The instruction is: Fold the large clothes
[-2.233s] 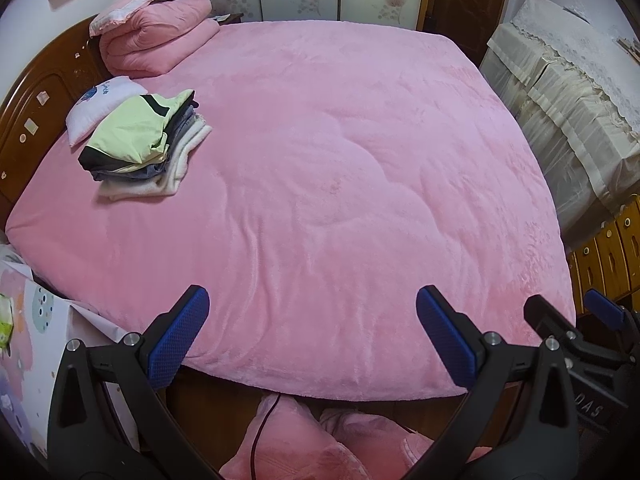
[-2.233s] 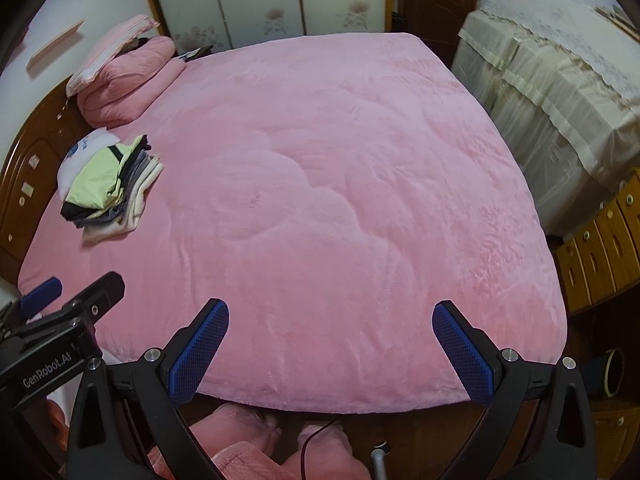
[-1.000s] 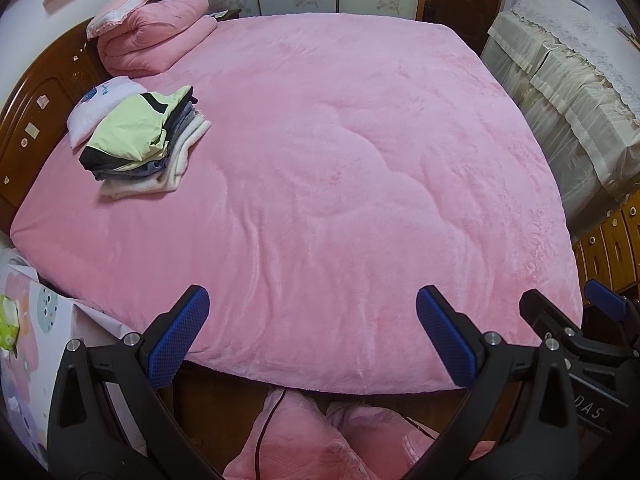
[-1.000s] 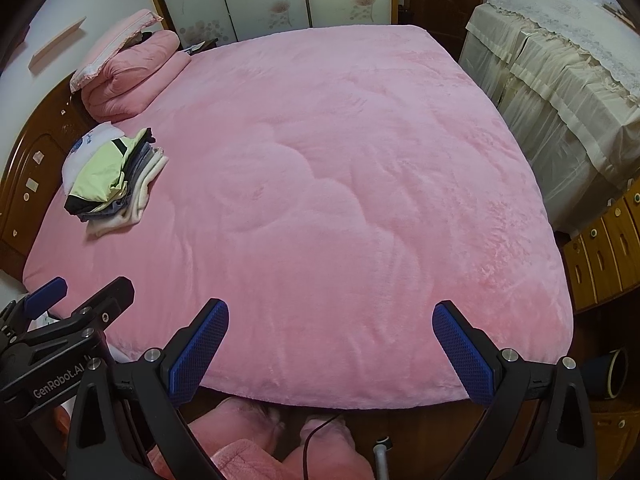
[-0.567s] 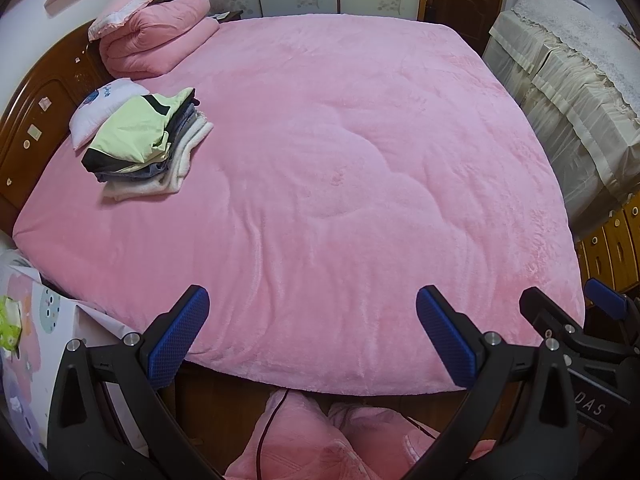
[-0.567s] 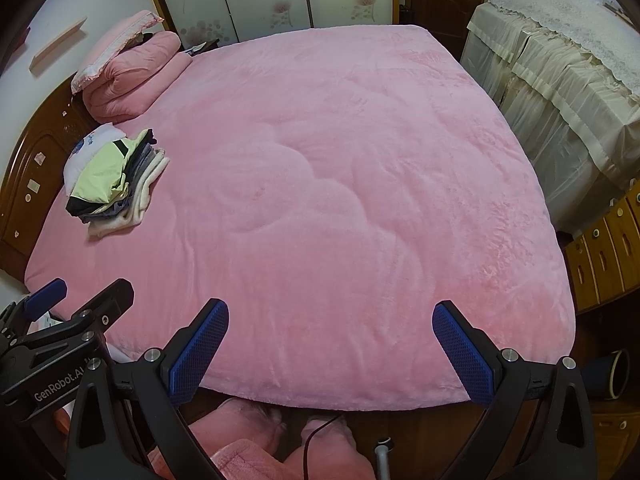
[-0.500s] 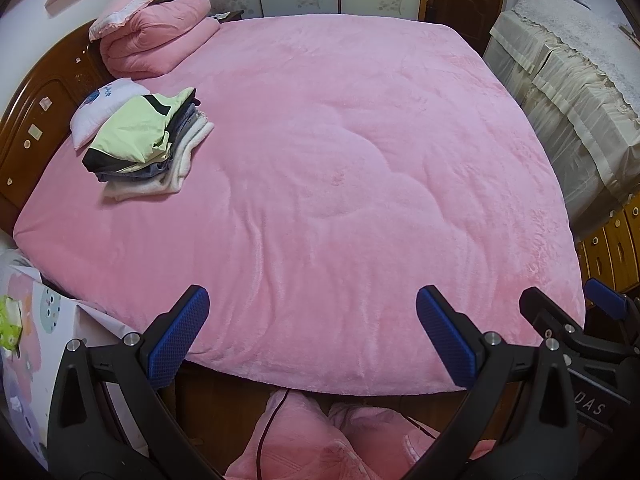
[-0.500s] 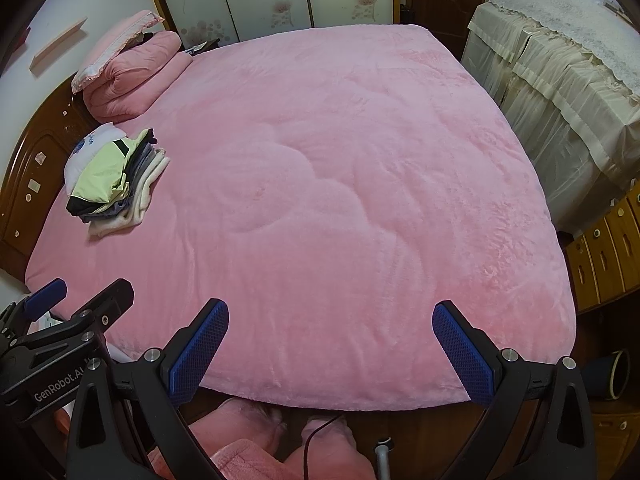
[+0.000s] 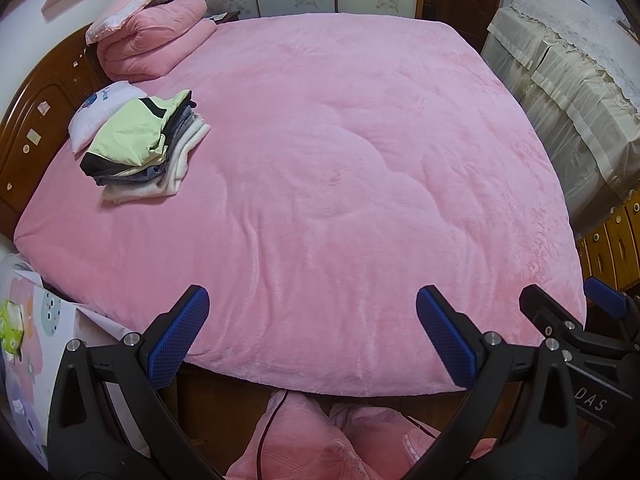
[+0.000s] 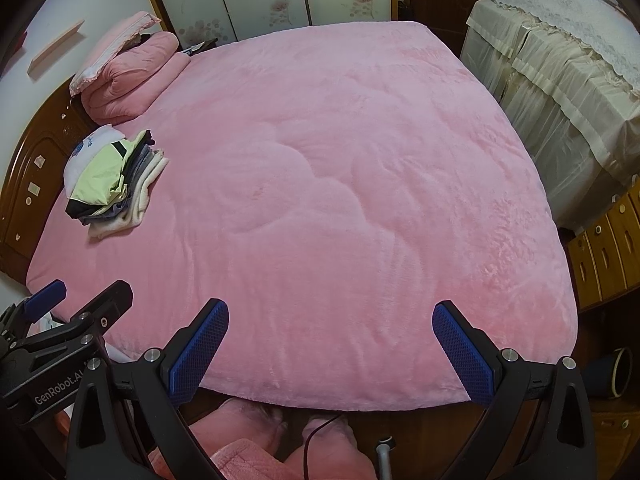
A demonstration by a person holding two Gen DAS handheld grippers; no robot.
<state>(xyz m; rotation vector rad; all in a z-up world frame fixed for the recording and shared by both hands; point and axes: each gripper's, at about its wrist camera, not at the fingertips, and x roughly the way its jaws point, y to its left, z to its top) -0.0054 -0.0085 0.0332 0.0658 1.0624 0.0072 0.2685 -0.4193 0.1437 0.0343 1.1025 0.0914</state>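
A stack of folded clothes (image 9: 140, 148), pale green on top with grey and cream below, lies at the left of the pink bed (image 9: 340, 160), near the headboard. It also shows in the right wrist view (image 10: 112, 180). My left gripper (image 9: 312, 336) is open and empty, held above the bed's near edge. My right gripper (image 10: 328, 344) is open and empty, beside it over the same edge. Each gripper shows at the side of the other's view. No unfolded garment lies on the bed.
A folded pink quilt with a pillow (image 9: 148, 44) sits at the far left corner. A white pillow (image 9: 96, 112) lies behind the stack. Covered furniture (image 9: 568, 92) and wooden drawers (image 10: 600, 256) stand right. Pink-slippered feet (image 9: 320, 440) show below.
Both grippers have shifted slightly, so the bed sits a little differently in view. Both stay open and empty. The stack has not moved.
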